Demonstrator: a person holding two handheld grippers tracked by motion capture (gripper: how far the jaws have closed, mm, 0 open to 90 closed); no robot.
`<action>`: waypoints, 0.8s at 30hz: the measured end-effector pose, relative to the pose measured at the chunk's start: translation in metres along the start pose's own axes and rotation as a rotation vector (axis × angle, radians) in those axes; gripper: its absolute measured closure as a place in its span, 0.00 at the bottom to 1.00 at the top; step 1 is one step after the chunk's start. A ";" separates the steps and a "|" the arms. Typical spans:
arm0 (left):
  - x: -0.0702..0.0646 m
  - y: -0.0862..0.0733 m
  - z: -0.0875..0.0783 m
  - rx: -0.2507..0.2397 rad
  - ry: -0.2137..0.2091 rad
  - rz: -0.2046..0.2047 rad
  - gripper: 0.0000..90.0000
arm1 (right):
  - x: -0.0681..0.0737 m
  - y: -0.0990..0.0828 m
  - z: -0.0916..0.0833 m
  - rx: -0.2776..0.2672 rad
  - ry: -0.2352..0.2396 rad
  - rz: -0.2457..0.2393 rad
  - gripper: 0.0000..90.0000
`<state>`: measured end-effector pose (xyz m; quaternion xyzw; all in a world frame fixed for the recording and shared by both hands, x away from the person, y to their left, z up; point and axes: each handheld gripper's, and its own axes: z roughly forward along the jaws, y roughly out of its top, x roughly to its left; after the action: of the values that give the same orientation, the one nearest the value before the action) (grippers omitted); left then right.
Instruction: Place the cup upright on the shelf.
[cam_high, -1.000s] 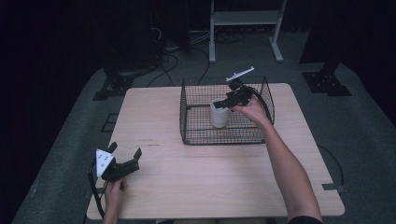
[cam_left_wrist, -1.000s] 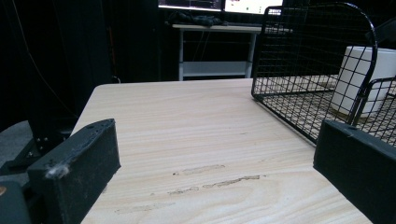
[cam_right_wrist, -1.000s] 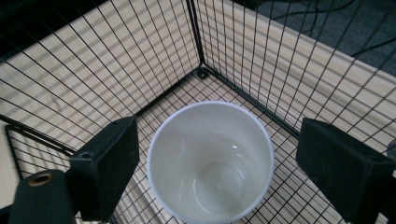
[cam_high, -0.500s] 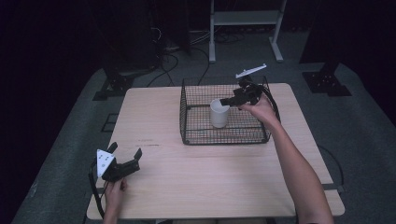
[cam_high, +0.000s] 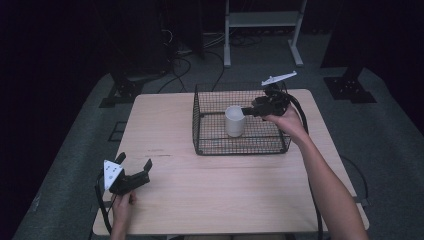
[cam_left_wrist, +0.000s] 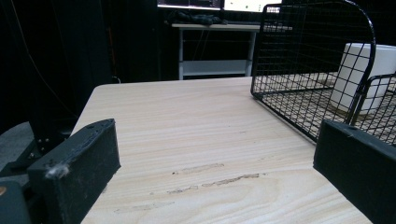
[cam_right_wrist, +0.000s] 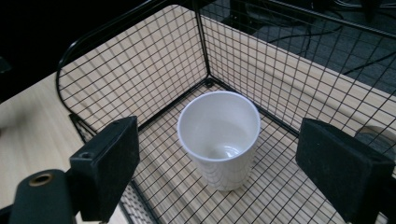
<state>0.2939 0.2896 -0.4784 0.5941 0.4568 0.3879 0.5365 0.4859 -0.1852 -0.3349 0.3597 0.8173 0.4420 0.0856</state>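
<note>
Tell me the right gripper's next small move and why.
Probably lift the right gripper up and back, clear of the wire basket. The white cup stands upright on the basket floor, and the jaws are open, apart from it on both sides.

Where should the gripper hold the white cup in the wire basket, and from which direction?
Probably by the rim wall of the white cup, coming from above: it stands upright and open-topped, the wire basket blocks the sides, and no handle shows.

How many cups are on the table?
1. A single white cup stands upright inside the black wire basket toward the table's far side; it looks empty from above.
</note>
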 end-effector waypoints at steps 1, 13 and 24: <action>0.000 0.000 0.000 0.000 0.000 -0.001 0.00 | 0.001 -0.001 -0.001 0.000 0.004 0.000 0.14; 0.000 0.000 0.000 0.000 0.000 0.000 0.00 | 0.010 -0.013 -0.017 -0.006 0.032 -0.021 0.14; 0.000 0.000 0.000 0.000 0.000 0.003 0.00 | 0.017 -0.025 -0.032 -0.030 0.049 -0.031 0.14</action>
<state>0.2939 0.2894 -0.4783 0.5948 0.4559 0.3888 0.5359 0.4465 -0.2042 -0.3323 0.3348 0.8180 0.4613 0.0777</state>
